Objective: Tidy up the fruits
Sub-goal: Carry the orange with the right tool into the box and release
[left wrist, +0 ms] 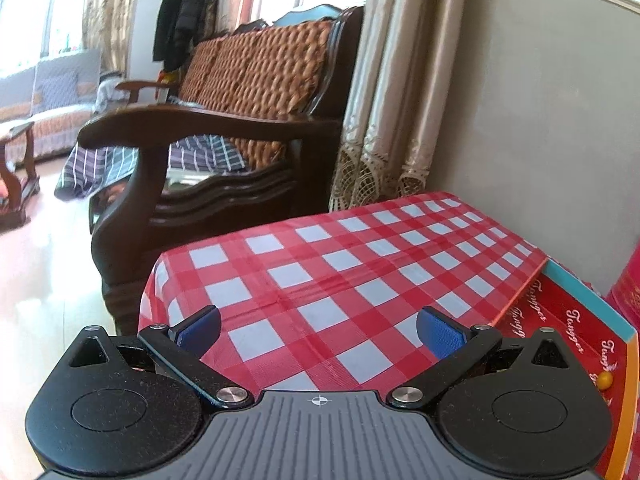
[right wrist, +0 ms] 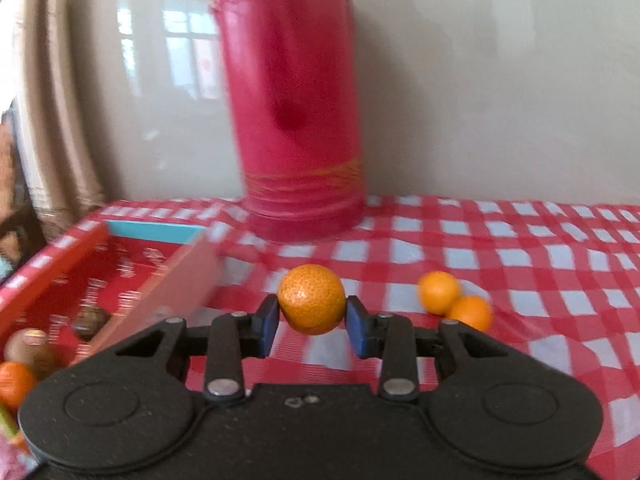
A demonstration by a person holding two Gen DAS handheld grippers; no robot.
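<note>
In the right wrist view my right gripper (right wrist: 312,322) is shut on an orange tangerine (right wrist: 311,298), its blue pads pressing both sides, and the fruit hangs a little above the checked cloth. Two more tangerines (right wrist: 454,300) lie together on the cloth to the right. At the left stands an open red box (right wrist: 60,264) holding a tangerine (right wrist: 14,384) and two brown fruits (right wrist: 32,350). In the left wrist view my left gripper (left wrist: 318,330) is open over the red-and-white tablecloth (left wrist: 340,264), nothing between its fingers; the red box's edge (left wrist: 580,320) shows at the right.
A tall red thermos (right wrist: 296,112) stands against the wall behind the fruit. A dark wooden sofa with woven cushions (left wrist: 224,136) sits beyond the table's left end, next to curtains (left wrist: 392,112). The beige wall (left wrist: 540,112) runs along the table's back.
</note>
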